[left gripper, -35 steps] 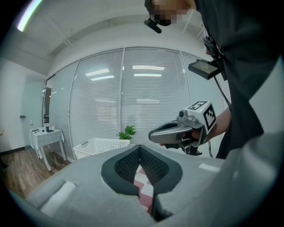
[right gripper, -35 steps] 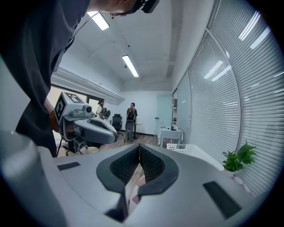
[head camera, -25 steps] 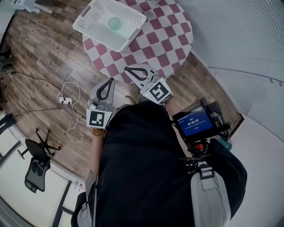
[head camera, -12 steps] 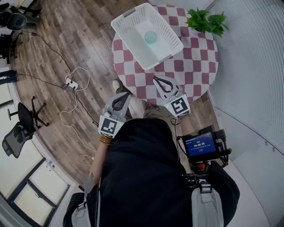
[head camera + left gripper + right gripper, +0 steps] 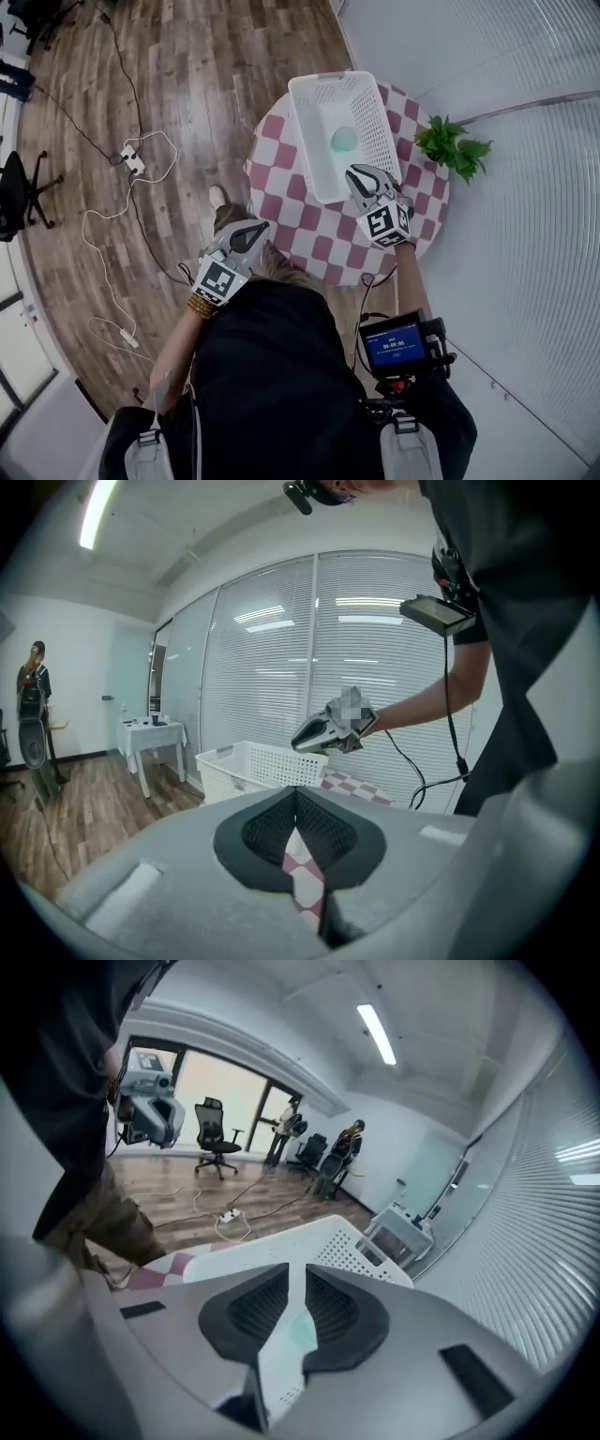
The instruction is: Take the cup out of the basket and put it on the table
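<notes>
Close to the body, the left gripper (image 5: 255,231) hangs shut and empty beside the table (image 5: 281,178). Farther out, the right gripper (image 5: 356,176) hovers at the basket (image 5: 305,141) rim, its jaws just parting with nothing between them. The cup (image 5: 344,140) lies in the basket, not yet lifted.

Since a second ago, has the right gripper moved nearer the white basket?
Yes. The right gripper went from the near edge of the checked table to right beside the white basket. Its jaws have just been opening slightly, nothing between them.
</notes>
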Motion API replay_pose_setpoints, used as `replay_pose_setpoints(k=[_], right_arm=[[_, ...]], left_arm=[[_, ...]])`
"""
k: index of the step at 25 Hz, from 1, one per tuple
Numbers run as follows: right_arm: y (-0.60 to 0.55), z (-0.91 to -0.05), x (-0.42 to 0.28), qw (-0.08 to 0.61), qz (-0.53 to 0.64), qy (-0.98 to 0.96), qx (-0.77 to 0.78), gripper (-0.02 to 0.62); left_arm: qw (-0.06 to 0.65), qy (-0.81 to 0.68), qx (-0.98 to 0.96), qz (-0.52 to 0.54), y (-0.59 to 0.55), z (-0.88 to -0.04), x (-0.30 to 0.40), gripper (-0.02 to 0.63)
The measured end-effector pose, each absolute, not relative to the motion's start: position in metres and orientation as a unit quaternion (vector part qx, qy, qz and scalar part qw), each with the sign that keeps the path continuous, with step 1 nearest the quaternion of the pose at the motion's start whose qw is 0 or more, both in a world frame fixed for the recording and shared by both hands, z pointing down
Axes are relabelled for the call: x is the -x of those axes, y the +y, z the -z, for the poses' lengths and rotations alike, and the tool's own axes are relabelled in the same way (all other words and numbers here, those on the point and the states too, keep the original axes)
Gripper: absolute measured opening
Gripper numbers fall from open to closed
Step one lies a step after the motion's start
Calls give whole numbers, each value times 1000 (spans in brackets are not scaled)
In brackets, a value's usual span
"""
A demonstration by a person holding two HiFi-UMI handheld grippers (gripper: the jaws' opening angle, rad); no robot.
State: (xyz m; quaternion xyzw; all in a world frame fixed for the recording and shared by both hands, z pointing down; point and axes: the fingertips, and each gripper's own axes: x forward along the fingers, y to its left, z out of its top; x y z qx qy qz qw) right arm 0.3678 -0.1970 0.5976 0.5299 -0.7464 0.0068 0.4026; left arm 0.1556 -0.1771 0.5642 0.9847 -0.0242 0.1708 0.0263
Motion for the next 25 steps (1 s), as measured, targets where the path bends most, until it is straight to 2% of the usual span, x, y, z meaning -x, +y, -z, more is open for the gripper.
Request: replay_pose_setpoints(k=[3, 8, 12, 16, 25], right_arm=[[-217, -641, -376, 461, -53, -752, -468, 160], [-230, -716, -395, 580, -102, -723, -361, 240], [-249, -755, -411, 636, -119, -692, -321, 264], [-266, -789, -432, 675, -130, -656, -311, 333], [-267, -829, -438, 701, -175, -621, -303, 337]], left_arm=[[20, -49, -985, -163, -204, -561, -142, 5], [40, -131, -977, -165, -243, -569, -97, 5], [60, -186, -964, -179, -261, -582, -56, 5], [70, -218, -955, -190, -273, -590, -30, 5], [80, -246, -946, -196, -278, -581, -3, 5]])
